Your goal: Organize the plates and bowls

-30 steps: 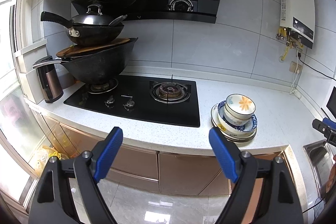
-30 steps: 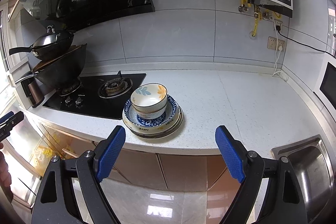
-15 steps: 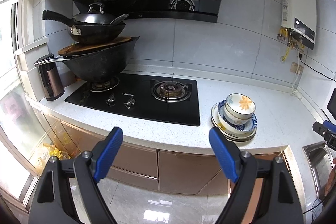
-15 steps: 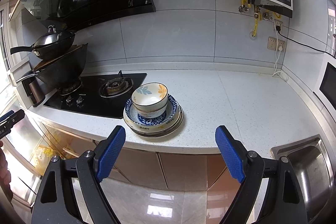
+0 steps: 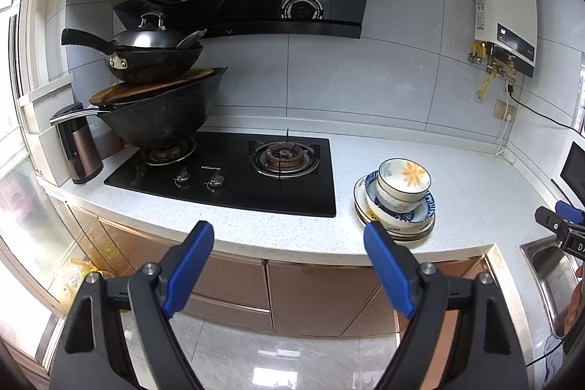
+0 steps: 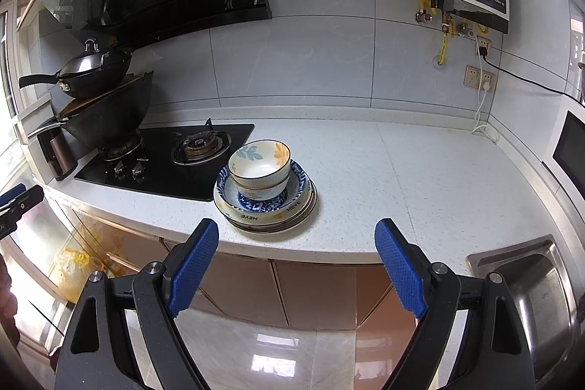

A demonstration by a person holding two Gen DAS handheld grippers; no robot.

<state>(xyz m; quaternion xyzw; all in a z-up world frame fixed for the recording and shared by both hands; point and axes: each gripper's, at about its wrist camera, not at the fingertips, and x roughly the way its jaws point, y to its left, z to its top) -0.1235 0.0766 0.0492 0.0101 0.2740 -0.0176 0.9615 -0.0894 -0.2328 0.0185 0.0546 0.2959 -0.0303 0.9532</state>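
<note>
Bowl stack [image 6: 260, 167] on plates [image 6: 265, 207], beside hob [image 6: 164, 163].

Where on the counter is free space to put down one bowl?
Bare countertop runs from the dish stack right to the sink and back to the wall. Left is crowded: the gas hob with stacked woks.

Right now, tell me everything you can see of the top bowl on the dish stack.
The top bowl is glossy, ceramic-looking, cream-white inside, with an orange flower and pale blue leaves painted on its inner wall. It sits upright and empty, nested in a second similar bowl, which rests in a blue-patterned dish atop stacked plates. The stack stands on the white countertop, right of the black gas hob. Neither gripper touches it.
</note>
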